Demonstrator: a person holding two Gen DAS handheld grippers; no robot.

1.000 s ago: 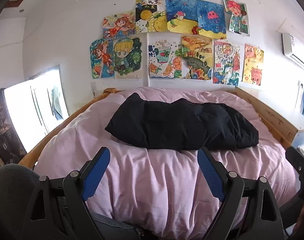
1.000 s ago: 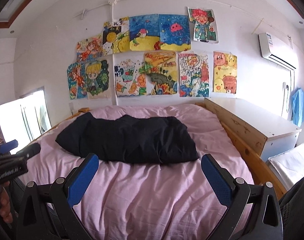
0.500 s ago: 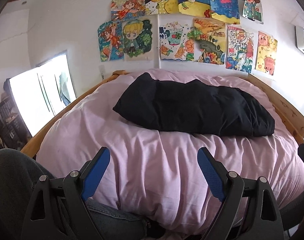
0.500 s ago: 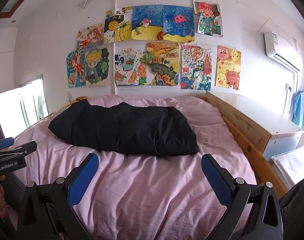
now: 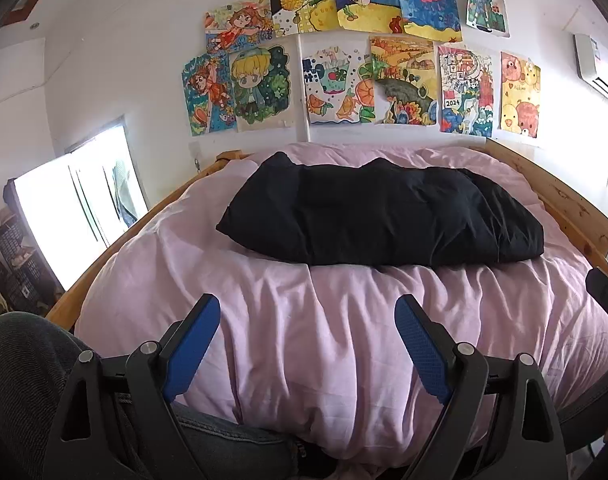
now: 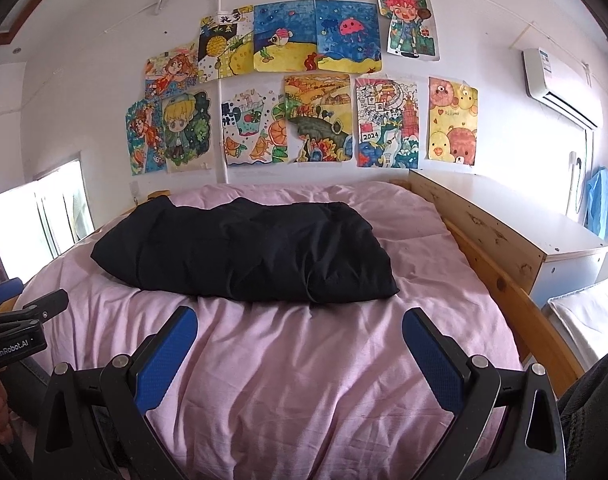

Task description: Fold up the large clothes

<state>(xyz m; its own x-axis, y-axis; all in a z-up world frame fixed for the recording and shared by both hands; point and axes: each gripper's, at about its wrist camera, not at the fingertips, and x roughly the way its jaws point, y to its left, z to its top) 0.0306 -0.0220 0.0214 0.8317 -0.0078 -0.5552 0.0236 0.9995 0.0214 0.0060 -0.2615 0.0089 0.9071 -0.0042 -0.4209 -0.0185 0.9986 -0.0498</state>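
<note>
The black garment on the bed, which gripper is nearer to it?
Right, slightly. The right gripper sits short of the black garment's front edge; the left gripper hangs back a little farther. Both are open, touching nothing.

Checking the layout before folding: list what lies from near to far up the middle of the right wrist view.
Right claw, open → bare pink duvet → black garment lying across the bed → pink duvet's far edge → wall drawings.
</note>
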